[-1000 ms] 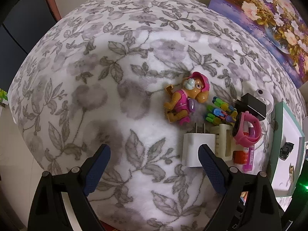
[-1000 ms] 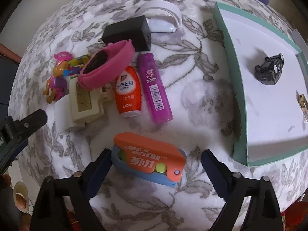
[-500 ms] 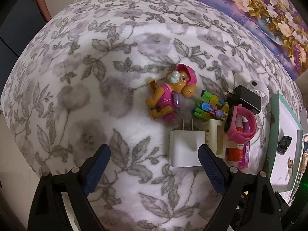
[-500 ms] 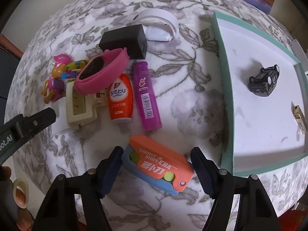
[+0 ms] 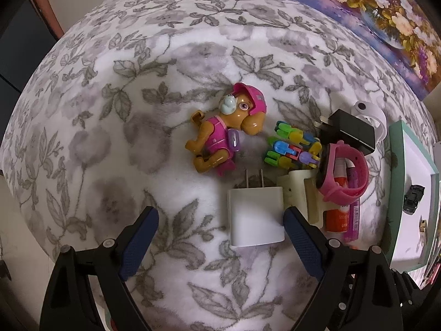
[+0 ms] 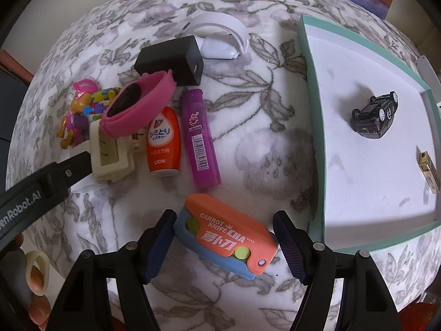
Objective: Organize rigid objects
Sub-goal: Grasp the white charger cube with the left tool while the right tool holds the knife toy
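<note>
My right gripper (image 6: 224, 241) is shut on the orange and blue carrot knife toy (image 6: 226, 238), both pads against its ends on the floral cloth. My left gripper (image 5: 220, 237) is open; its right pad is beside a white charger (image 5: 255, 216), which lies between the fingers. Beyond the charger lie a toy dog in pink (image 5: 228, 129), a colourful block chain (image 5: 295, 146), a cream clip (image 5: 303, 193), a pink watch band (image 6: 137, 104), an orange bottle (image 6: 163, 142), a purple lighter (image 6: 199, 138) and a black adapter (image 6: 171, 60).
A green-rimmed white tray (image 6: 312, 110) at the right holds a black toy car (image 6: 374, 115) and a small gold item (image 6: 428, 171). A white curved holder (image 6: 220, 35) lies behind the adapter. A flower painting (image 5: 372, 19) stands at the back.
The right jaws have narrowed onto the carrot knife toy. The left gripper has moved forward and right, so the white charger now lies between its fingers.
</note>
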A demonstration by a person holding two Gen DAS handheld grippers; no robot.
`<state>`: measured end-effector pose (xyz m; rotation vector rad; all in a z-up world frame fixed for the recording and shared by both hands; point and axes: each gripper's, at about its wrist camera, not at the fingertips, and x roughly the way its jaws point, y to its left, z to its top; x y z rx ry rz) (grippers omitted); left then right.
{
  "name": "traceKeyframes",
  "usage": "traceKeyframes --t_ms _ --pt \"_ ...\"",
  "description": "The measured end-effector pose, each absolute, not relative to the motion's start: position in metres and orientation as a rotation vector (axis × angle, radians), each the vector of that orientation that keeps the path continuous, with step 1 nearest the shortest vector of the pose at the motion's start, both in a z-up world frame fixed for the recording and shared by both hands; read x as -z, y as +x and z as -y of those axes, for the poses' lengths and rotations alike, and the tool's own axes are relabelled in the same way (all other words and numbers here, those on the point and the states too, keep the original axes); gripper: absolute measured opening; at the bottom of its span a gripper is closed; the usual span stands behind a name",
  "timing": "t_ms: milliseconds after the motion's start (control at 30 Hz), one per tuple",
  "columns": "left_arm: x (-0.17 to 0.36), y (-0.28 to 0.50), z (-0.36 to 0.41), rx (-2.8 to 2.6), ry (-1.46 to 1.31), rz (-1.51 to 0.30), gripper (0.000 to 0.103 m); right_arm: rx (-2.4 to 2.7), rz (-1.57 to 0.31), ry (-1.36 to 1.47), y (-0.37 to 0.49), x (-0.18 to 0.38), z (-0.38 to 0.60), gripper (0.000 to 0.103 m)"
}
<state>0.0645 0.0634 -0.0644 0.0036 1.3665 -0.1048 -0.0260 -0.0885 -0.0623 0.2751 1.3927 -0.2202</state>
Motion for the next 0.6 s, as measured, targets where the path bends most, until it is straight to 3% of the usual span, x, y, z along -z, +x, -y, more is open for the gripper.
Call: traceKeyframes --t_ms 167,333,400,600 --pt "0.063 0.066 -0.055 0.139 0.003 -1.356 0.079 0.222 -1.392 0.271 -0.025 0.066 0.086 0.075" --pt "0.067 0.067 -0.040 0.182 0.014 -1.366 0.052 0.224 -1.392 0.268 -0.025 0.068 0.081 0.075" --pt "0.070 0.066 -0.037 0.195 0.008 -1.374 0.046 0.224 -1.392 0.268 -0.025 0.068 0.081 0.075" --pt "0.071 0.062 -0.044 0.198 -0.014 -1.377 0.046 0.222 -1.393 0.262 -0.024 0.072 0.077 0.075"
